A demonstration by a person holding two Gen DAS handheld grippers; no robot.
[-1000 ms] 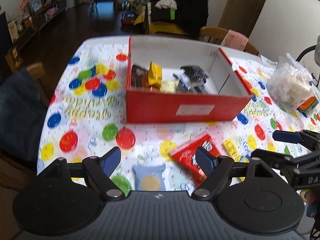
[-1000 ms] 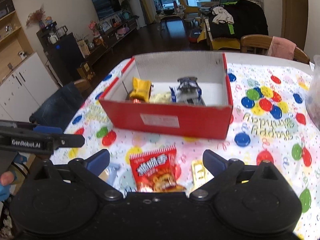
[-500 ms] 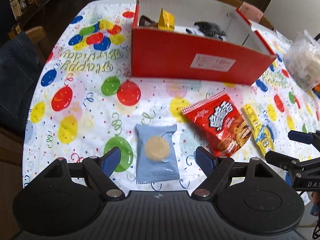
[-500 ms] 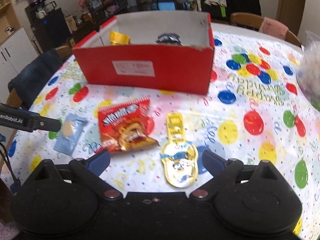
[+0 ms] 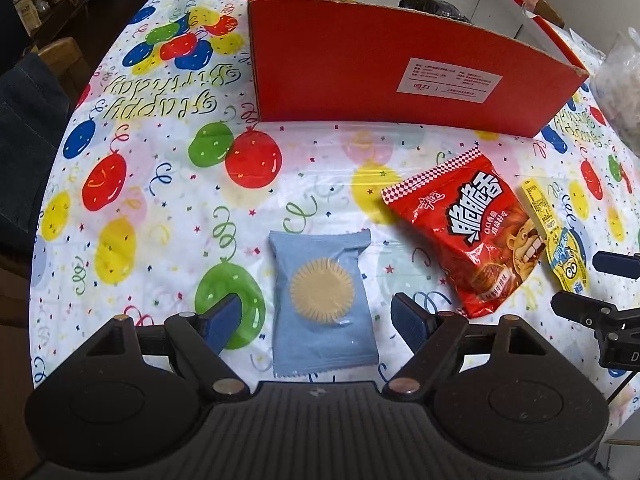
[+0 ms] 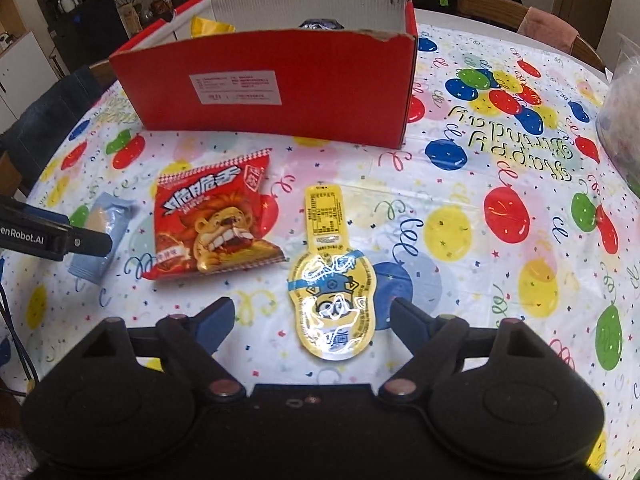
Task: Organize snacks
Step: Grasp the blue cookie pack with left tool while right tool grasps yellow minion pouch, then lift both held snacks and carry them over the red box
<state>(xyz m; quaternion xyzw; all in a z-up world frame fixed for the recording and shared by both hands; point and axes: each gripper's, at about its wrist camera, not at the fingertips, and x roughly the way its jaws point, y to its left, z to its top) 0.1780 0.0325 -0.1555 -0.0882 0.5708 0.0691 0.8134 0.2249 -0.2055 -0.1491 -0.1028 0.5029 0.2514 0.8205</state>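
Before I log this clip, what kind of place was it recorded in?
Most likely a lived-in home, at a dining table in an open living area. It wears a birthday balloon tablecloth, wooden chairs stand round it, and cabinets cluttered with household items line the wall behind.

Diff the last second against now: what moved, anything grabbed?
Both tongs came down toward the table, open. The left tongs now straddle the blue cookie packet; the right tongs straddle the yellow Minion pouch. Nothing grabbed or released. The red chip bag, both packets and the red box stayed put.
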